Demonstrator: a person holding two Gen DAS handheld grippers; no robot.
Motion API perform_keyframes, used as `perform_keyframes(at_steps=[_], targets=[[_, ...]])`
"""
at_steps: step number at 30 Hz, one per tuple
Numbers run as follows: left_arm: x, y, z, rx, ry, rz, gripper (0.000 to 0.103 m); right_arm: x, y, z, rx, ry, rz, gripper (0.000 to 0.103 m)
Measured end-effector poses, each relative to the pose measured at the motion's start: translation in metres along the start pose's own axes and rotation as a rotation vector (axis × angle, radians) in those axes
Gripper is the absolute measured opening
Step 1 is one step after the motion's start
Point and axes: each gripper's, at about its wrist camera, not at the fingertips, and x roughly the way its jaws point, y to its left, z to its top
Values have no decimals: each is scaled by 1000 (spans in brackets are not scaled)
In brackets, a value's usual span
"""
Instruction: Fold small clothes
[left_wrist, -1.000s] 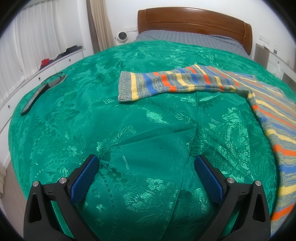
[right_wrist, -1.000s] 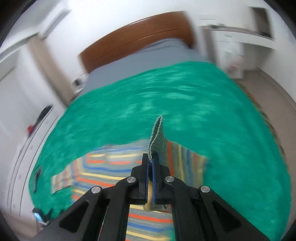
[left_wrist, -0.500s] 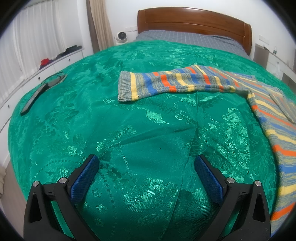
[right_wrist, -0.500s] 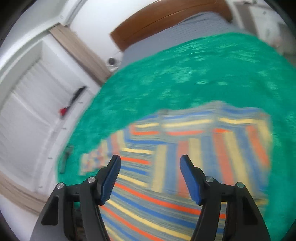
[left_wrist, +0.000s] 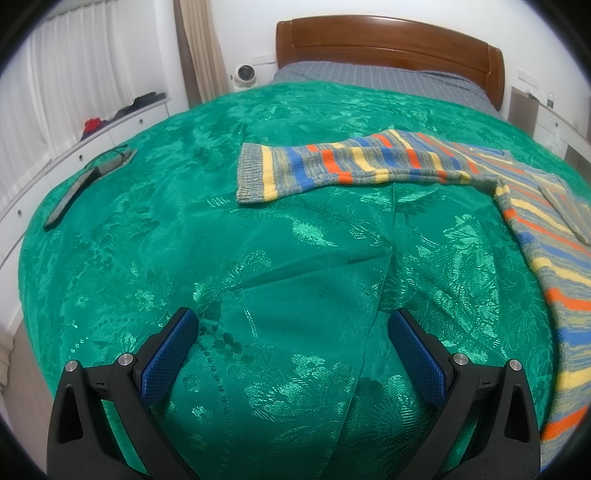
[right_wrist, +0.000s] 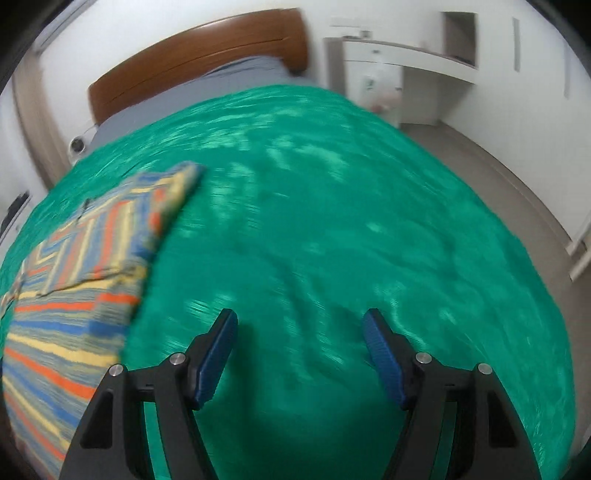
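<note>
Here, closest to me, my left gripper (left_wrist: 291, 354) has its two blue fingers spread wide with nothing between them, hanging over the green bedspread (left_wrist: 280, 266). My right gripper (right_wrist: 299, 354) is spread wide too and holds nothing, and its picture is blurry, so small things there are hard to tell.

A little farther out lies the striped sweater (left_wrist: 546, 258). It rests flat on the bedspread, to the right of my left gripper and to the left of my right gripper, so it sits between my two hands. One long sleeve (left_wrist: 332, 170) sticks out sideways, with its cuff (left_wrist: 251, 173) at the end. On the other side a part looks already folded over the body, though the blur makes me unsure.

I think the sweater is soft, light and floppy. It will bend and sag when I lift it, and it will not break. The knit should not slip much in my blue pads. I would pinch the sleeve at the thick cuff and lay it across the body.

Nothing stands in my way on the bed. Far off to the left a long dark flat thing (left_wrist: 88, 188) lies near the bed's edge, well apart from the sweater. Past it all is the wooden headboard (left_wrist: 388, 44) and a small white fan (left_wrist: 243, 74)
</note>
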Motion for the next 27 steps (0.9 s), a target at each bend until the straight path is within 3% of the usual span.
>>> perform_keyframes(at_steps=[4, 8, 27], targets=[[-1, -1, -1, -1, -2, 1, 103, 0, -7, -9, 46, -59, 67, 79], [0, -1, -1, -1, -3, 1, 103, 2, -2, -12, 13, -81, 85, 88], [-3, -8, -3, 24, -27, 35, 103, 9, 10, -25, -23, -101, 58, 93]])
